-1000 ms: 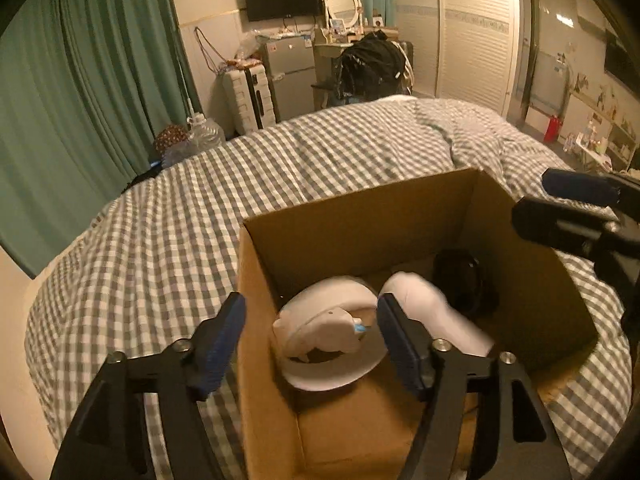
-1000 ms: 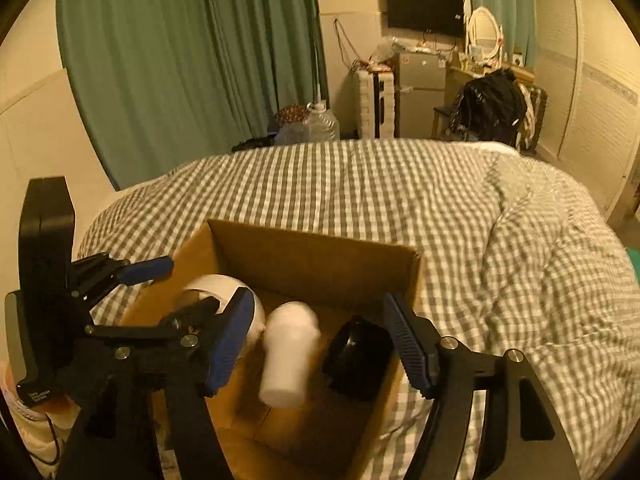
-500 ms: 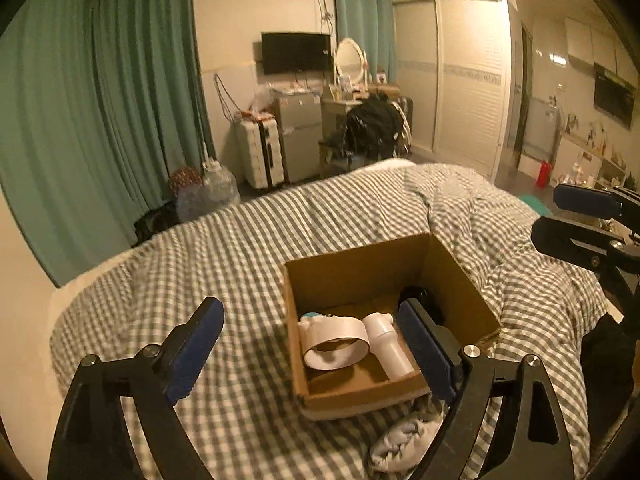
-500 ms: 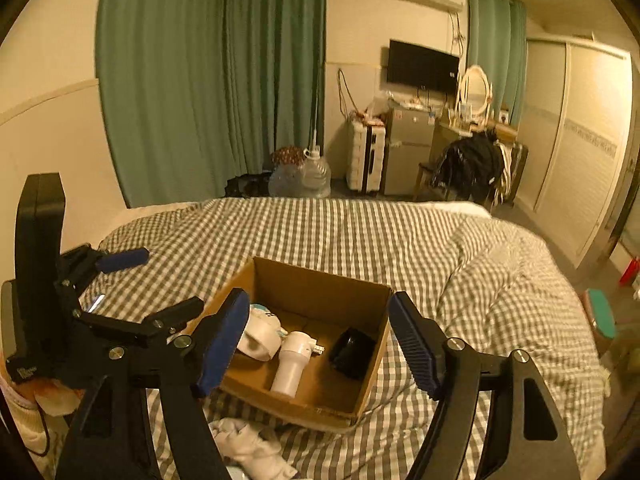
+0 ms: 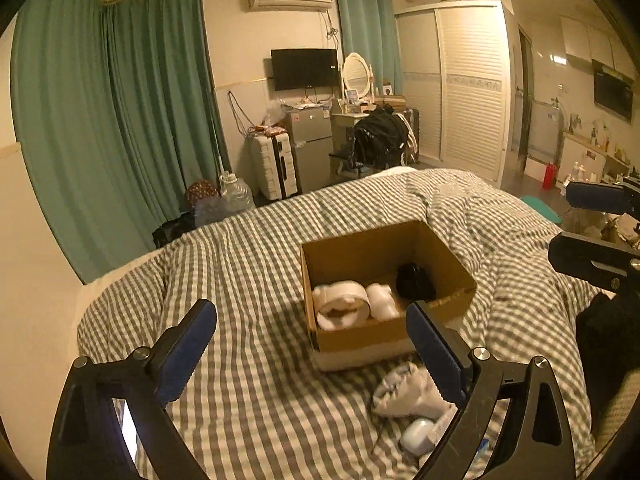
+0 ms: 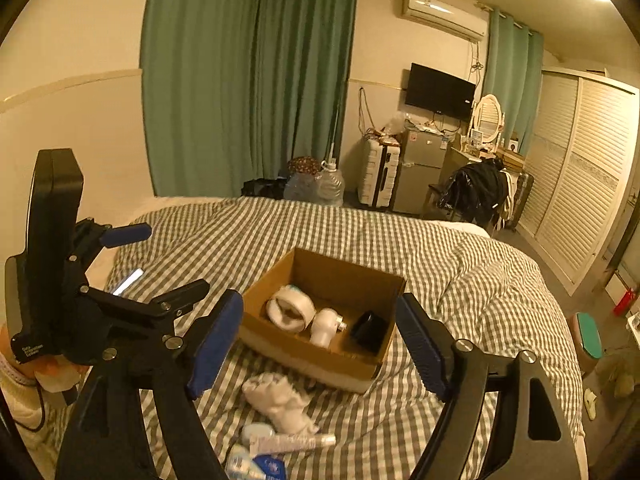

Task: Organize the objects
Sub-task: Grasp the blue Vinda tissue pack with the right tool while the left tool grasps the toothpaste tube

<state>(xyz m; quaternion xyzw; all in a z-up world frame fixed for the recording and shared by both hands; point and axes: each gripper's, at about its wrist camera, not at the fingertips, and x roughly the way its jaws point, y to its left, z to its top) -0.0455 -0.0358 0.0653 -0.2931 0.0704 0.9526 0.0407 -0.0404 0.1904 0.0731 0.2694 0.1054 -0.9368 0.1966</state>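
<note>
Both grippers empty, jaws opening: left gripper (image 5: pixel 310 354), right gripper (image 6: pixel 320 334). Box (image 6: pixel 352 364) on bed holds three items. Leftovers lie on the quilt just short of it: white cloth (image 6: pixel 278 400), tube (image 6: pixel 292 443) lying crosswise. Right looks nearer.

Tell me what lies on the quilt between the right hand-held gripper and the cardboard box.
A crumpled white cloth lies there, just short of the box, in the right wrist view. Nothing sits between the opening jaws of the right hand-held gripper.
</note>
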